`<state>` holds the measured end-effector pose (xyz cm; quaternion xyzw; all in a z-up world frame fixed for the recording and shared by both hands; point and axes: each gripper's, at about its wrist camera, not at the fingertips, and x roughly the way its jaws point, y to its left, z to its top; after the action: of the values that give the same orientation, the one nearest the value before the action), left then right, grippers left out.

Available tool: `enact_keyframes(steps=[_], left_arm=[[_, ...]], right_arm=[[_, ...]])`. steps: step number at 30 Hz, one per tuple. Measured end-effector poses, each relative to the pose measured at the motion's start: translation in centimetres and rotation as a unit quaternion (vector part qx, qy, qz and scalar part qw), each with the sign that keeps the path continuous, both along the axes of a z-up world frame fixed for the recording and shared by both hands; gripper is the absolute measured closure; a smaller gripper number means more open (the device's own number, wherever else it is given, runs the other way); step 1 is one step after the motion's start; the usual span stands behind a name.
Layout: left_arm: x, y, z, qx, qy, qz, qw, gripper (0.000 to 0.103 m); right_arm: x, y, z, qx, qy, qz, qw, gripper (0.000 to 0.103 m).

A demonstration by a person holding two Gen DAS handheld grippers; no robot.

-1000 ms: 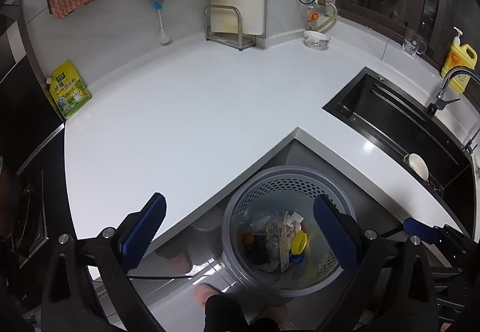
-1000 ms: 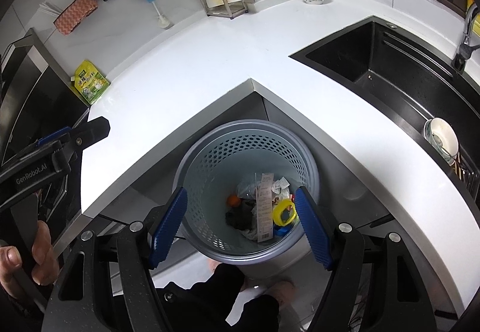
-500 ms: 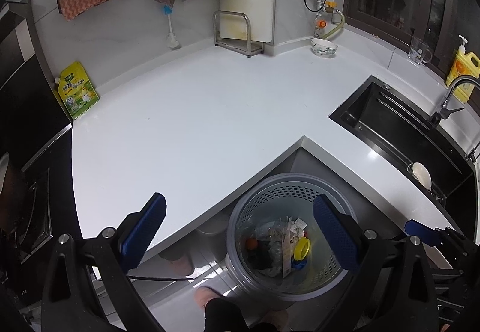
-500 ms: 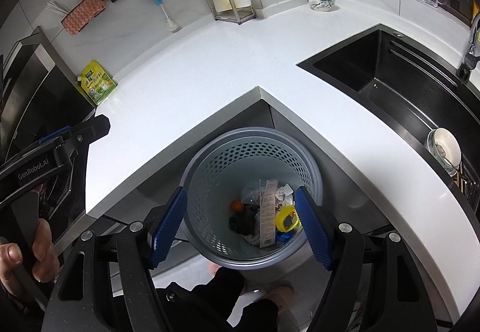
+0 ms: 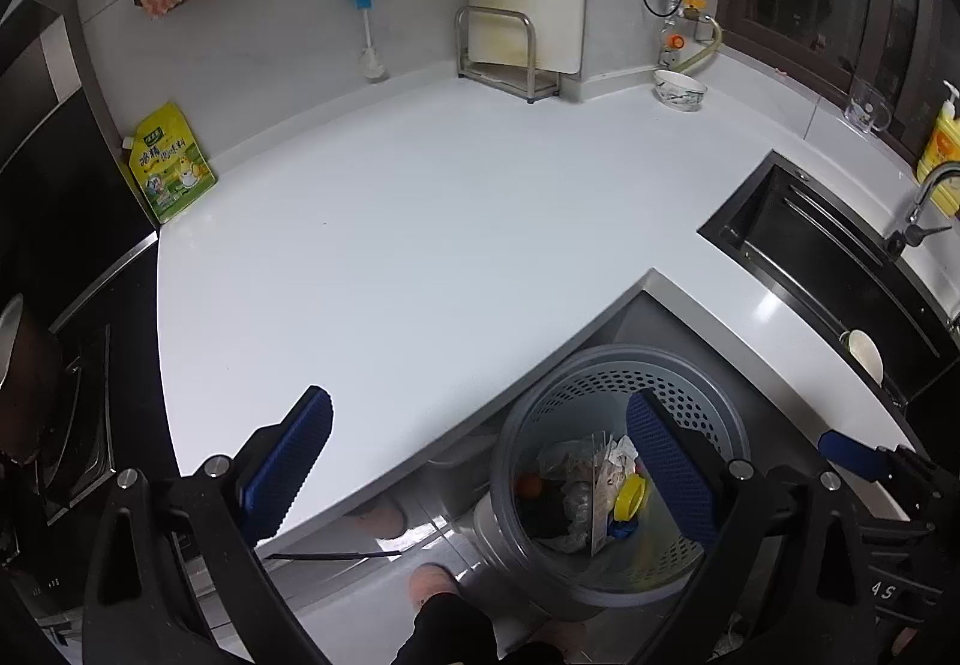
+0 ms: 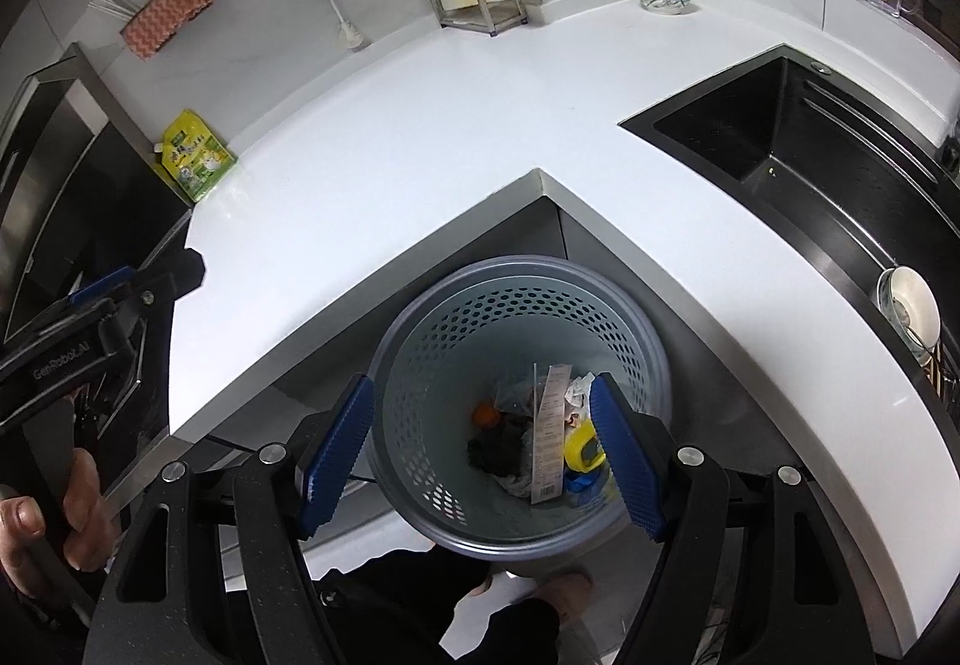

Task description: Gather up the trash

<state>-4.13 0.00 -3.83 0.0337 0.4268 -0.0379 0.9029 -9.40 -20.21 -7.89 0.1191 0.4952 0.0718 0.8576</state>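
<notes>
A grey perforated bin (image 5: 600, 383) stands on the floor in the inner corner of the white counter (image 5: 420, 245). It holds trash: a yellow lid (image 5: 630, 497), an orange piece (image 5: 528, 485), crumpled wrappers and a long paper strip (image 6: 549, 437). My left gripper (image 5: 480, 470) is open and empty, over the counter's edge and the bin's left side. My right gripper (image 6: 480, 452) is open and empty, straight above the bin (image 6: 510, 317), with the trash seen between its blue pads (image 6: 624, 455). A hand (image 6: 60, 503) holds the left gripper at the left of the right wrist view.
A yellow-green pouch (image 5: 168, 167) leans on the wall at the counter's left end. A metal rack (image 5: 498, 53) and a small bowl (image 5: 678, 89) stand at the back. The black sink (image 5: 840, 269) lies to the right. The person's foot (image 5: 432, 581) is beside the bin.
Both grippers have drifted a little across the room, so the bin sits slightly lower and further right in both views. The jaws stand as wide as before.
</notes>
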Motion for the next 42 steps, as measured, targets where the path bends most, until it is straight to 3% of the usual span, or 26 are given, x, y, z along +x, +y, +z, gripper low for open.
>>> enact_keyframes(steps=[12,23,42], left_arm=[[3.9,-0.1,-0.8,-0.009,0.015,-0.039,0.9991,0.006],[3.7,-2.6,-1.4,-0.006,0.02,-0.084,0.9963,0.006],[3.3,-3.8,-1.2,-0.003,0.022,-0.083,0.9963,0.006]], right_arm=[[1.3,1.2,0.1,-0.015,0.001,-0.026,1.0,0.032],[0.7,-0.3,0.0,-0.013,0.003,-0.05,0.999,0.032],[0.5,-1.1,0.3,-0.01,-0.001,-0.049,0.999,0.032]])
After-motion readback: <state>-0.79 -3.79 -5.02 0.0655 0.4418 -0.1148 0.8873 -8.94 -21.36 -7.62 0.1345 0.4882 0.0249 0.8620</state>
